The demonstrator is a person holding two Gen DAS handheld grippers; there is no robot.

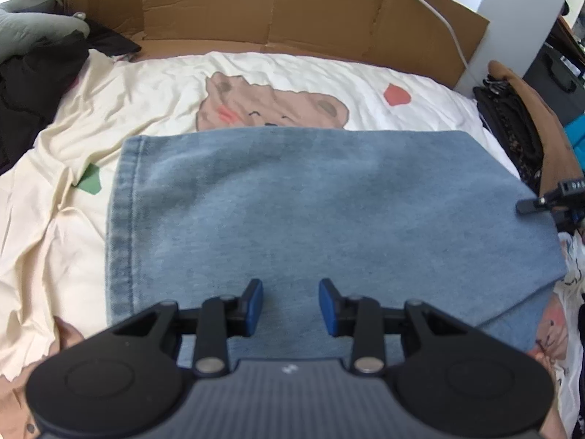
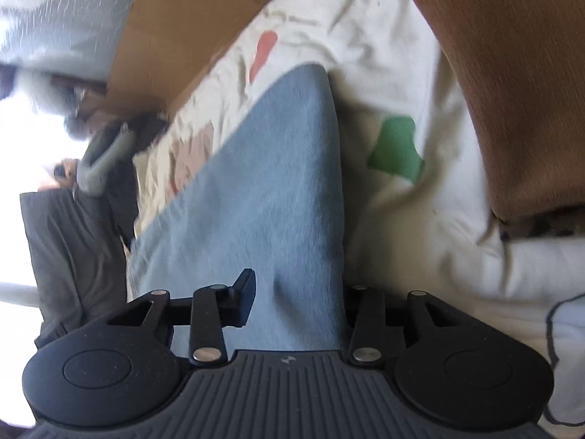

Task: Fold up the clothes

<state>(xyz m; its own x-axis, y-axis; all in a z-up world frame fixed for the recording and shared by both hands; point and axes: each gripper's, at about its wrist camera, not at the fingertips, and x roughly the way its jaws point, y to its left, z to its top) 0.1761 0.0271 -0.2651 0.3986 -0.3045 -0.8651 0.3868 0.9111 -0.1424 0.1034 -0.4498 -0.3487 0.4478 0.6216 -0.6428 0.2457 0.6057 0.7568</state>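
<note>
Folded denim garment (image 1: 310,201): flat on the cartoon-print bed sheet (image 1: 73,219), hemmed edge left, bare sheet beyond. Left hand-held gripper (image 1: 290,307): released above its near edge. Right hand-held gripper (image 2: 296,303): parted astride its right edge, grip unclear. Cardboard (image 1: 256,3) walls the far side.

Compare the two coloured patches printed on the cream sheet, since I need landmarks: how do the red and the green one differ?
The red patch lies past the denim garment's far edge, near the cardboard; the green patch lies beside the garment's stitched hem. The red one is rounded; the green one is angular. Both are flat prints on the cream sheet, uncovered by denim.
</note>
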